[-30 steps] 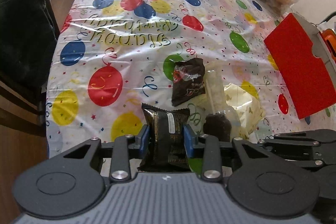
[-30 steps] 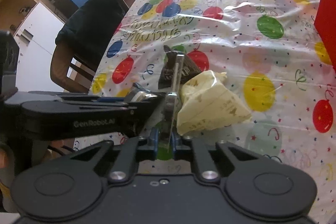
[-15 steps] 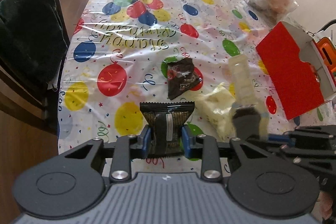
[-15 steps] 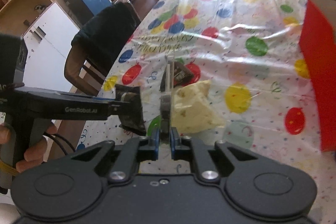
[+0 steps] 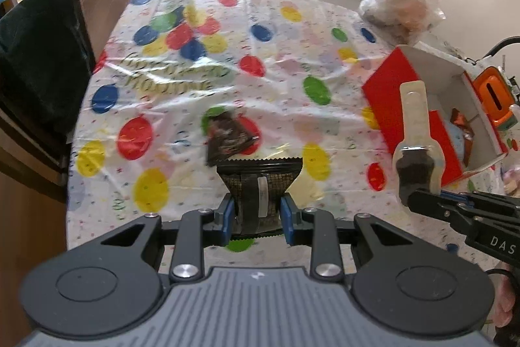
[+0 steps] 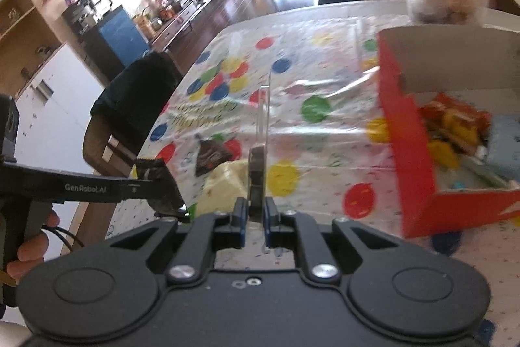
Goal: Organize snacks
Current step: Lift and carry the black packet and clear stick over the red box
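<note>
My left gripper (image 5: 258, 212) is shut on a black snack packet (image 5: 260, 184) and holds it above the table. My right gripper (image 6: 256, 213) is shut on a clear-wrapped brownie snack (image 6: 258, 165), seen edge-on; the same snack (image 5: 414, 132) shows in the left wrist view in front of the red box (image 5: 409, 106). The red box (image 6: 409, 152) stands open at the right with orange and blue snacks inside. A dark chocolate packet (image 5: 227, 139) and a pale yellow packet (image 6: 224, 184) lie on the balloon tablecloth (image 5: 195, 80).
A clear bag of food (image 5: 399, 5) sits at the far right of the table. A chair with a dark cloth (image 5: 39, 60) stands at the left edge. An orange device (image 5: 494, 93) sits behind the red box.
Both grippers have lifted higher with their snacks. The right gripper moved toward the red box, whose open inside now shows.
</note>
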`<act>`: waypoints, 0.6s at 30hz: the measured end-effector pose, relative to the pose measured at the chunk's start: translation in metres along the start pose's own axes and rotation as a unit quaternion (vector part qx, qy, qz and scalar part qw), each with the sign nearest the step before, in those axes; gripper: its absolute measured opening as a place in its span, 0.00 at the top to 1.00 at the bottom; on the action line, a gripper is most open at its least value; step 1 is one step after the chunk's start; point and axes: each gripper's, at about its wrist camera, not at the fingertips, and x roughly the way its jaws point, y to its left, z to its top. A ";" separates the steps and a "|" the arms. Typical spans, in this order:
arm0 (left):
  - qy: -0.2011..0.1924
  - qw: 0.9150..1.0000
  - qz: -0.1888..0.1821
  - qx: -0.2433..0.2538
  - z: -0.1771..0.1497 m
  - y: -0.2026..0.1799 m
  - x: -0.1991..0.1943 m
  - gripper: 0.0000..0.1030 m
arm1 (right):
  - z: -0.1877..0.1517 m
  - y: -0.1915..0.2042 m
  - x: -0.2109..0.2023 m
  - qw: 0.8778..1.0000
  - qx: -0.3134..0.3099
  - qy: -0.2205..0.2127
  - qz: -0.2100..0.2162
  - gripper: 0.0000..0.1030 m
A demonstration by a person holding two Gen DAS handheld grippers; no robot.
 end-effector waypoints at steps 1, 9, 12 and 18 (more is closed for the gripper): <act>-0.001 1.000 -0.003 0.002 0.002 -0.007 -0.001 0.72 | 0.002 -0.004 -0.005 1.000 0.002 -0.002 -0.004 0.92; -0.012 0.999 -0.025 0.026 0.017 -0.071 -0.007 0.72 | 0.018 -0.047 -0.043 0.999 0.008 -0.020 -0.027 0.92; -0.018 0.999 -0.029 0.036 0.023 -0.094 -0.007 0.72 | 0.024 -0.066 -0.054 0.999 0.010 -0.027 -0.036 0.92; -0.026 0.998 -0.034 0.054 0.034 -0.139 -0.003 0.72 | 0.032 -0.103 -0.070 0.998 0.019 -0.034 -0.048 0.92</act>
